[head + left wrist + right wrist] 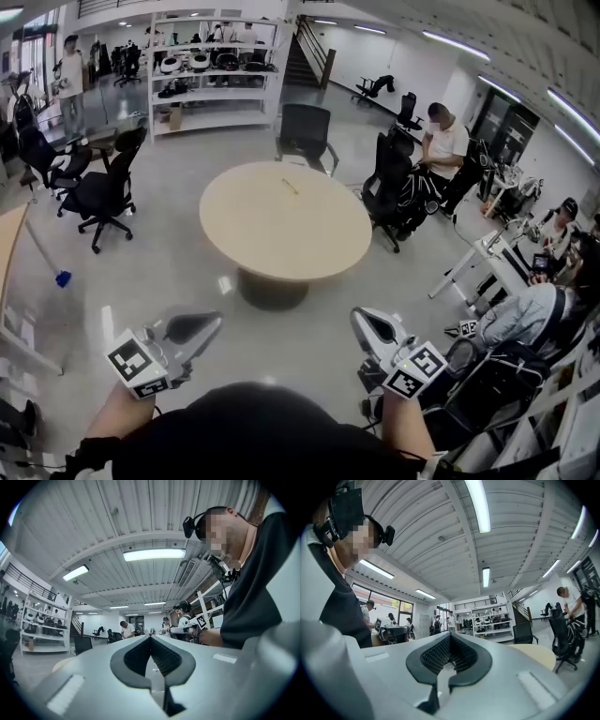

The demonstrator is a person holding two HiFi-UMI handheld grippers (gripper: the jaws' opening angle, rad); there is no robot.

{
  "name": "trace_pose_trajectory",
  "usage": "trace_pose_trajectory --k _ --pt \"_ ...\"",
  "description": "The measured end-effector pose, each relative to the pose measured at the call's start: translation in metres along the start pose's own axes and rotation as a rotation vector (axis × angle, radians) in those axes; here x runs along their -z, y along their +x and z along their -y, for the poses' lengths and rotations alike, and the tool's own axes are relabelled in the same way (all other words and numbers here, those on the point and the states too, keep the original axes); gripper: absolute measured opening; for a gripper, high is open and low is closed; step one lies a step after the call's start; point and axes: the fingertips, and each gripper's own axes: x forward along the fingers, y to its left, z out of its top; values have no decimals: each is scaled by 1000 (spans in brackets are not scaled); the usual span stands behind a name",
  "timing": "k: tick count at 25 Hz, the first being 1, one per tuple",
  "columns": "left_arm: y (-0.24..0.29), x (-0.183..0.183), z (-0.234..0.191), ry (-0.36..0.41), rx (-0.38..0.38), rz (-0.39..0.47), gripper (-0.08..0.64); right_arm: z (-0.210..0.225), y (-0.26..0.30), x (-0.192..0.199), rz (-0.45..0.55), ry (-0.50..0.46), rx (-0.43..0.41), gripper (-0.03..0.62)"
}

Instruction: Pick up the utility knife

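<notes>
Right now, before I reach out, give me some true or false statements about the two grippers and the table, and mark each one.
1. The left gripper is shut with nothing in it. True.
2. The right gripper holds the utility knife. False: it is shut and empty; the thin object that looks like the utility knife lies on the table.
3. The table is square. False: it is round.
4. A black chair stands at the table's far side. True.

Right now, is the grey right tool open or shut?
Shut. In the right gripper view the grey right tool has its black-padded jaw tips touching, with nothing between them.
</notes>
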Motion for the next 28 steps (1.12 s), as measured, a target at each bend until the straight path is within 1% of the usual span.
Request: trace_pose_trajectory --k 3,8,13,17,21,25,28 --pt "-25 -2 -41 -4 -24 -9 -6 -9 45 2 0 4 -9 14" --pt "-58 -3 -97 -12 -47 -22 -6 -22 109 8 0 14 -16 14" --pt "-73 7 -142 -9 -58 -32 -6 -20 156 21 -1 18 -17 14" --pt "-66 21 -172 -30 -65 -38 -6 -3 181 33 -16 30 -14 14" --pt "-52 31 -190 -42 -61 -49 -6 19 196 38 -22 42 -9 14" --pt "-24 37 -207 -46 -63 -54 -6 49 209 41 -27 49 -20 14" --pt "4 39 -219 -27 -74 -50 -6 83 216 35 -23 45 -32 14"
